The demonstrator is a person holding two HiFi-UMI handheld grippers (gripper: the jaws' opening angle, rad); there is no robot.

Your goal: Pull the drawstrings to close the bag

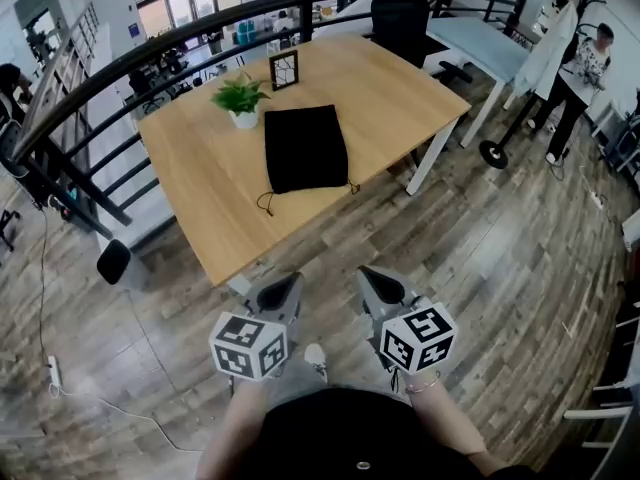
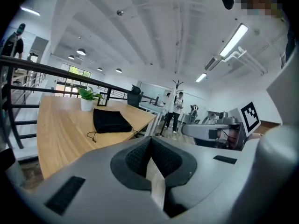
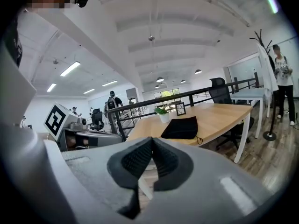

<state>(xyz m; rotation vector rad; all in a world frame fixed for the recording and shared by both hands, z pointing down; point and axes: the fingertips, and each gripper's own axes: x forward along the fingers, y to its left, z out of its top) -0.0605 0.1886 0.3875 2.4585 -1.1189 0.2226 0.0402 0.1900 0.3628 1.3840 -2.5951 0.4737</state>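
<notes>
The left gripper [image 1: 283, 290] and the right gripper [image 1: 380, 286] are both pressed fully shut with nothing between their ribbed black pads. They are held side by side low in front of the person, over the wood-plank floor [image 1: 500, 268] and well short of the light wooden desk [image 1: 390, 88].

The flat black fabric drawstring bag [image 1: 305, 146] lies near the middle of that desk, with its mouth end towards the person. A thin black cord trails from each near corner, the left drawstring [image 1: 265, 204] ending in a small loop and the right drawstring [image 1: 352, 187] shorter, close to the bag's edge. A small potted green plant [image 1: 241, 101] and a black picture frame [image 1: 284, 69] stand just behind the bag.

I'd judge the bag to be light, limp and empty, so it would likely slide on the smooth top if tugged from one side only. The cords are thin and need a firm pinch. The best hold looks to be each cord's free end, drawn outward in opposite directions.
</notes>
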